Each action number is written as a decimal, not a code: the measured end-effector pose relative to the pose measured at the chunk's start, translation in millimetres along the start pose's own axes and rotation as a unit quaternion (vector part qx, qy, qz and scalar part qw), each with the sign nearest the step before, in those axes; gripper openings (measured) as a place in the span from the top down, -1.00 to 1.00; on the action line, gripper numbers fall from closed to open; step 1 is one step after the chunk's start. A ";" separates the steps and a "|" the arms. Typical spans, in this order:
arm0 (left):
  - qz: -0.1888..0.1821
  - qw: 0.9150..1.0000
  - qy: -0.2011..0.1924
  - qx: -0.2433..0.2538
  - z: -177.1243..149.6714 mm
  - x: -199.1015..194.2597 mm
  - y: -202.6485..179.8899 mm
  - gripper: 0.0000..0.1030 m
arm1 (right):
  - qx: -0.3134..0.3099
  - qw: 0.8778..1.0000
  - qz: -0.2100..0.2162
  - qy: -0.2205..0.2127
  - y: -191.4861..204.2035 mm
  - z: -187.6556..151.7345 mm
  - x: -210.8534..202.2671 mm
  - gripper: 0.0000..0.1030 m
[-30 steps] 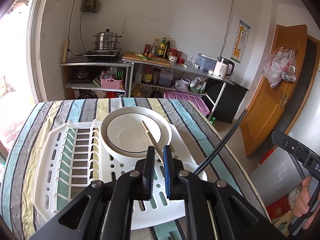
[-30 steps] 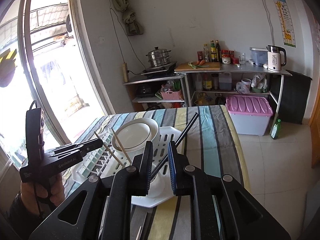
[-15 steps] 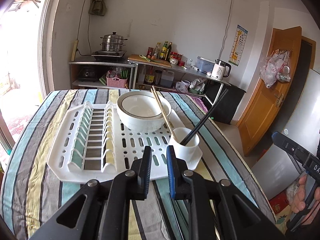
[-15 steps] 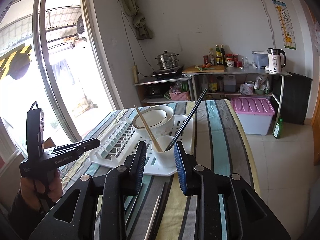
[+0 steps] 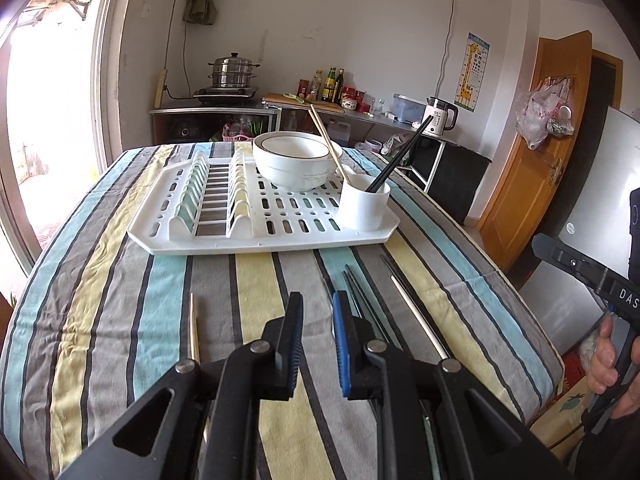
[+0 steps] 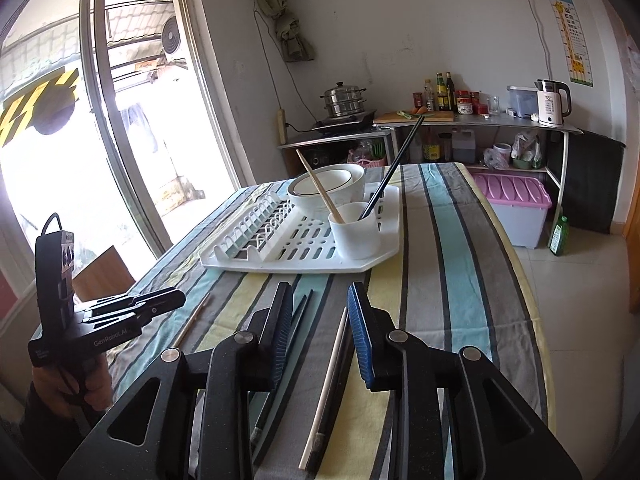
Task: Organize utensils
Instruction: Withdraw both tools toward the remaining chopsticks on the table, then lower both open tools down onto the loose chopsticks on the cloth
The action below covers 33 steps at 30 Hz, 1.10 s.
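A white cup [image 5: 364,206] [image 6: 355,230] stands on the near right corner of a white dish rack [image 5: 200,236] [image 6: 288,260]. It holds a wooden chopstick [image 5: 328,142] [image 6: 318,190] and a black chopstick [image 5: 402,154] [image 6: 394,164]. On the striped cloth lie a wooden chopstick [image 5: 194,326] [image 6: 192,320], dark chopsticks [image 5: 362,300] [image 6: 298,320] and a pale chopstick [image 5: 418,316] [image 6: 330,380]. My left gripper [image 5: 316,306] is open and empty above the cloth. My right gripper [image 6: 320,296] is open and empty over the dark and pale chopsticks.
A white bowl [image 5: 296,160] [image 6: 328,186] sits on the rack behind the cup. The table's right edge [image 5: 520,308] is near. Shelves with a steamer pot [image 5: 232,74], bottles and a kettle [image 5: 438,116] stand at the back wall. A pink-lidded bin [image 6: 512,200] is on the floor.
Both grippers have let go of their chopsticks, which now stand in the cup, and have drawn back and down toward the near table. Both jaws have opened wider.
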State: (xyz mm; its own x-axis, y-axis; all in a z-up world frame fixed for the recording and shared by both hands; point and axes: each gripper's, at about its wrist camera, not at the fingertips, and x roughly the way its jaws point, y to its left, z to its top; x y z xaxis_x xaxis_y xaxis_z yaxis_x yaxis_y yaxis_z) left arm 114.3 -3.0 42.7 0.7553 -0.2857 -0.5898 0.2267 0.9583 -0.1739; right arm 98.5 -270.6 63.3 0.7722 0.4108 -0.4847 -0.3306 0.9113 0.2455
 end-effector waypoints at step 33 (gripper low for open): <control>-0.011 0.995 0.103 -0.004 -17.4 64.4 -20.3 0.69 | 0.024 0.996 -0.020 0.086 -19.0 -25.3 54.4 0.48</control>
State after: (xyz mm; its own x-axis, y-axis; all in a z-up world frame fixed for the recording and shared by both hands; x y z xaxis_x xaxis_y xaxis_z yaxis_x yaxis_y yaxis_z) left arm 147.6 -40.8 -5.4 0.6087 -0.3010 -0.7341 0.2369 0.9520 -0.1939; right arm 133.0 -264.9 11.0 0.6779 0.3775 -0.6309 -0.2729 0.9260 0.2609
